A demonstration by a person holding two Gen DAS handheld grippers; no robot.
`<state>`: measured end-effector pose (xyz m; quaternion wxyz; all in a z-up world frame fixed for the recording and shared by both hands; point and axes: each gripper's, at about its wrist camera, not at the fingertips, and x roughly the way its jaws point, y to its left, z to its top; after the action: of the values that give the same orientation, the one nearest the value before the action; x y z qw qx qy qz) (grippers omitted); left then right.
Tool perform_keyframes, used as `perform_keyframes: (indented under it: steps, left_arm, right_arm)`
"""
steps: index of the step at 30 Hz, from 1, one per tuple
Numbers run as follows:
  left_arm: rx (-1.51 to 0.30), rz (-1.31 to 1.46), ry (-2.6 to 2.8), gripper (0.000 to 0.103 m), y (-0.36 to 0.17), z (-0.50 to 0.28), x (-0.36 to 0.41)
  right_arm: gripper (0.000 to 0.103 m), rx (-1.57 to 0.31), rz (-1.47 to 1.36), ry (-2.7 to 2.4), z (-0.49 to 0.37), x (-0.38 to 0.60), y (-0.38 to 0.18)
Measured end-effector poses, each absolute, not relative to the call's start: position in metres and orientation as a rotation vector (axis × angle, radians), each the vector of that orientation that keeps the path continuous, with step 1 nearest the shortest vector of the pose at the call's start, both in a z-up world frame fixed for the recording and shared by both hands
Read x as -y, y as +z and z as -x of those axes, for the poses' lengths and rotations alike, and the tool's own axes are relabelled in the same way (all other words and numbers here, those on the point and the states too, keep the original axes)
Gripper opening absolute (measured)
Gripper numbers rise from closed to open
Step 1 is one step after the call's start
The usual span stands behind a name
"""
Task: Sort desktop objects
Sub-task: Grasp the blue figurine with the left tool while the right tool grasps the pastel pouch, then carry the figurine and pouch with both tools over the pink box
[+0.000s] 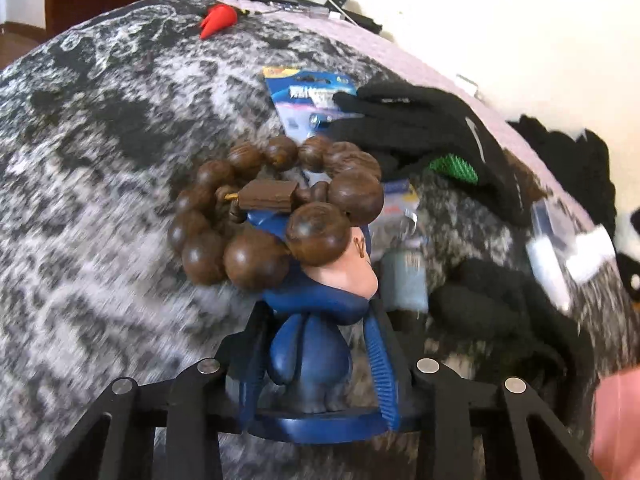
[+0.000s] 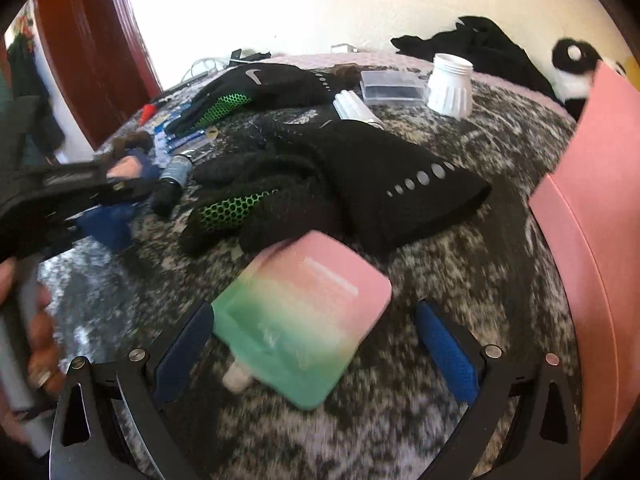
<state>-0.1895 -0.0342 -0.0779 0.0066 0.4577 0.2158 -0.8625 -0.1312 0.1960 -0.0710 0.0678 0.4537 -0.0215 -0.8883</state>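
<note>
My left gripper [image 1: 314,316] is shut on a blue figurine [image 1: 316,344] with a pink face, its blue pads pressing the body from both sides above the round base. A brown wooden bead bracelet [image 1: 276,208] sits right at the figurine's head; whether it hangs on the head or lies behind it I cannot tell. In the right wrist view the left gripper [image 2: 80,188] shows at the left with the figurine [image 2: 124,168]. My right gripper [image 2: 314,308] stands open around a pink-to-green pouch [image 2: 304,316] lying on the mottled grey cloth [image 2: 440,264]. Its right pad is clear of the pouch.
Black gloves [image 2: 360,184] with green mesh lie mid-table, a small dark bottle [image 2: 172,180] beside them. A blue blister card [image 1: 308,100] and a red carrot-shaped piece [image 1: 218,20] lie farther back. A white jar [image 2: 450,84] and clear box [image 2: 392,86] stand behind; a pink box [image 2: 600,220] at right.
</note>
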Motion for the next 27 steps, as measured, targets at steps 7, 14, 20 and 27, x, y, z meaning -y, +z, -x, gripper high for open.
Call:
perform_keyframes:
  steps: [7,14,20,27]
  left_arm:
    - [-0.683,-1.520,-2.686,0.039,-0.071,0.145,0.047]
    - [-0.651,-1.572,-2.688,0.038,-0.065,0.093,0.049]
    - [-0.614,-1.576,-2.719,0.038,-0.049,0.050,0.043]
    - [-0.531,-1.556,-2.773,0.038,-0.022,-0.001,0.034]
  right_arm:
    - [0.023,-0.041,-1.366,-2.630,0.123,-0.187,-0.064]
    - [0.010,0.028,-1.393,-2.544,0.081,-0.184,-0.053]
    - [0.010,0.079,-1.346,-2.499,0.031,-0.175,-0.031]
    - [0.009,0.096,-1.299,-2.495,-0.030,-0.176,0.001]
